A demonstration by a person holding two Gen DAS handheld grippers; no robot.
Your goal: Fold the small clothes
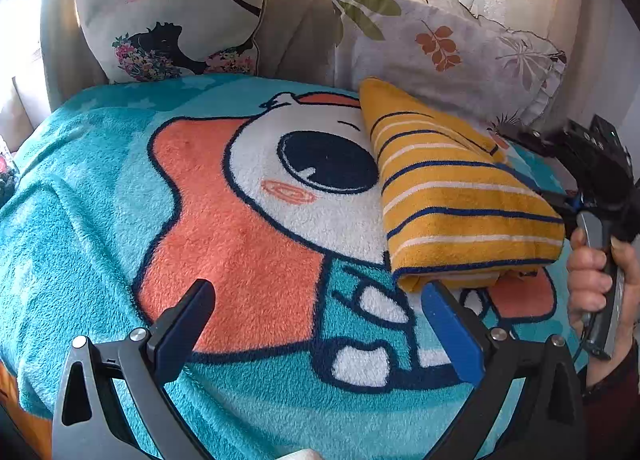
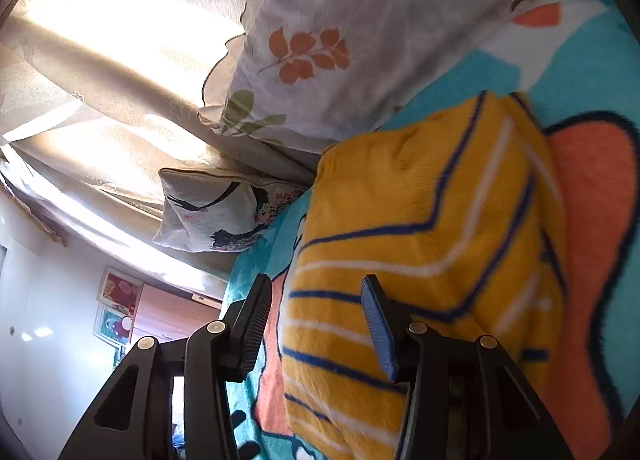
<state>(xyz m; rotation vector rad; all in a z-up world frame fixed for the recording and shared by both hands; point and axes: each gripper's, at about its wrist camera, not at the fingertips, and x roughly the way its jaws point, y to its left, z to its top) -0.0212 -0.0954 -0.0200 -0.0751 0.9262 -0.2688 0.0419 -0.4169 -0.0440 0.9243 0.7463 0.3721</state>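
Yellow fleece garment with navy and white stripes [image 1: 460, 196] lies folded in a compact wedge on the teal cartoon-print blanket [image 1: 100, 200], near the leaf-print pillow [image 1: 440, 44]; folding looks nearly done. Left gripper [image 1: 316, 316] open, empty; right gripper [image 2: 316, 324] open, clear of the garment

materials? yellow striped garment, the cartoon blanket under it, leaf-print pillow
Yellow striped garment: soft knit, terry or fleece by its fuzzy nap, matte.
Cartoon blanket: plush fleece, likely synthetic; visible pile, printed colours.
Leaf-print pillow: thin woven cover, probably cotton; smooth, matte, frilled edge.
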